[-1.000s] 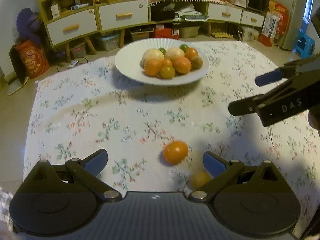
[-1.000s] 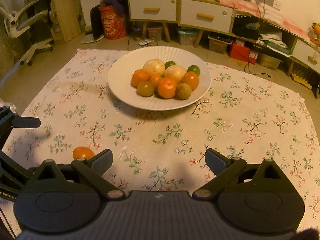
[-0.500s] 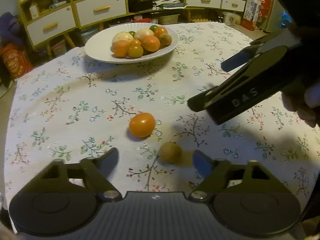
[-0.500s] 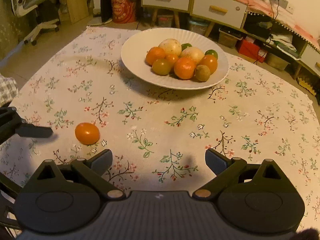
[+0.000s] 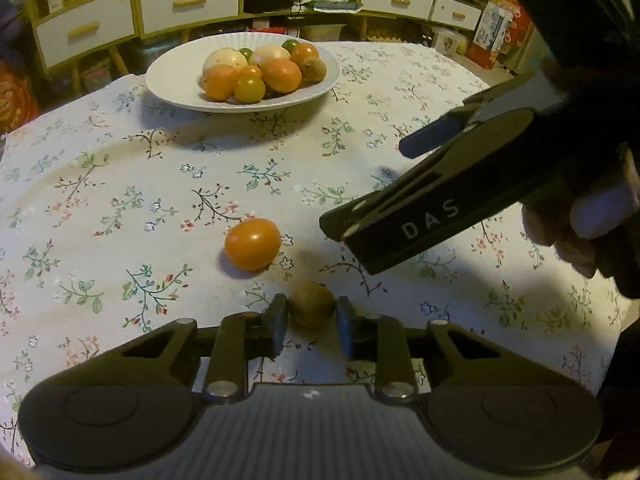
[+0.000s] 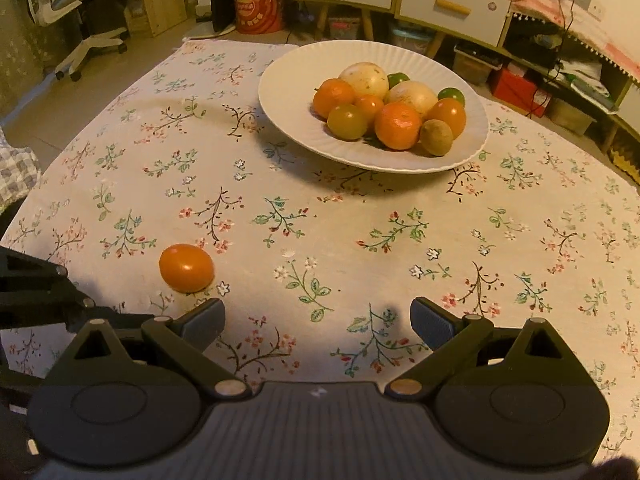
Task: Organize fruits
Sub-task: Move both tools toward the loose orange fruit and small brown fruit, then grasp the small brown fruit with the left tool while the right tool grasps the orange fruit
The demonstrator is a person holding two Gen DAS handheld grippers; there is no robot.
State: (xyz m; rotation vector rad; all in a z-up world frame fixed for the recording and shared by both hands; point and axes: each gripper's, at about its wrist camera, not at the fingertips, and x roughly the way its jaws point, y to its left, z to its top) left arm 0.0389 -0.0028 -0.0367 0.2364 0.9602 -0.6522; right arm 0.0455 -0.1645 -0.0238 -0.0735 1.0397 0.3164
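Covering the table, a pale floral tablecloth (image 6: 280,216) with sprigs of green and red, lit dim and yellow. Behind the far edge, cabinets with white drawers (image 5: 188,0) and wooden handles, boxes and cables under them; off the left corner, an office chair (image 6: 80,12) and a red bag (image 6: 256,4). Near the far edge, a white ribbed plate (image 6: 280,92) heaped with oranges, pale round fruit and limes. Near the near edge, an orange tomato (image 5: 252,243) lying loose. Just beside it, a small brown fruit (image 5: 311,305) sitting between the narrowed fingers of the left gripper (image 5: 311,320), pads at its sides; actual contact hard to judge. Spread wide over bare cloth, the right gripper (image 6: 318,326). Brown fruit hidden from the right wrist view.
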